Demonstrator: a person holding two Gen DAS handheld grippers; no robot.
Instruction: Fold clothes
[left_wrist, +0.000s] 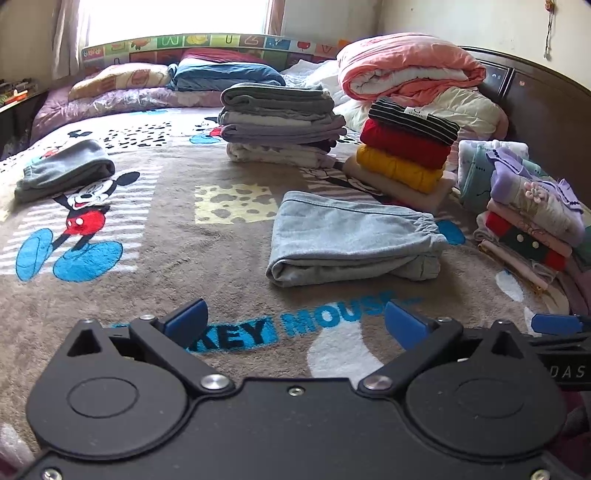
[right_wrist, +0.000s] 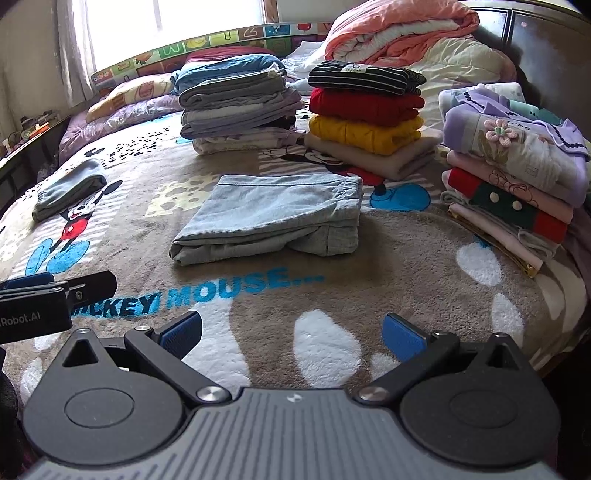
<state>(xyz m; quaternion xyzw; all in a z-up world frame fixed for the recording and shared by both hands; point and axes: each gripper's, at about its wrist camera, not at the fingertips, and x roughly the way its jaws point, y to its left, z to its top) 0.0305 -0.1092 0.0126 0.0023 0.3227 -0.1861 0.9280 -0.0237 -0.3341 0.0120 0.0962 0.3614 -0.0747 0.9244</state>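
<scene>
Folded light-blue pants (right_wrist: 273, 218) lie flat on the Mickey Mouse blanket (right_wrist: 406, 266), mid-bed, elastic waistband to the right, thick fold edge facing the cameras. Soft washed denim look.

Left gripper (left_wrist: 293, 325) and right gripper (right_wrist: 291, 332) both hover low over the blanket, short of the pants, side by side, level. Both have jaws spread wide, nothing held. Blue pads (left_wrist: 186, 319), black linkages.

Right view shows the left gripper's side edge-on at its left border; left view catches only a blue tip of the right one at its right border.

Behind the pants: grey stack (right_wrist: 236, 107), striped/red/yellow stack (right_wrist: 365, 114), pastel stack (right_wrist: 513, 173) at right. Small grey folded piece (left_wrist: 64, 170) well apart on the left. Pink quilt (left_wrist: 410, 66) bundled by the dark headboard (left_wrist: 535, 99).
</scene>
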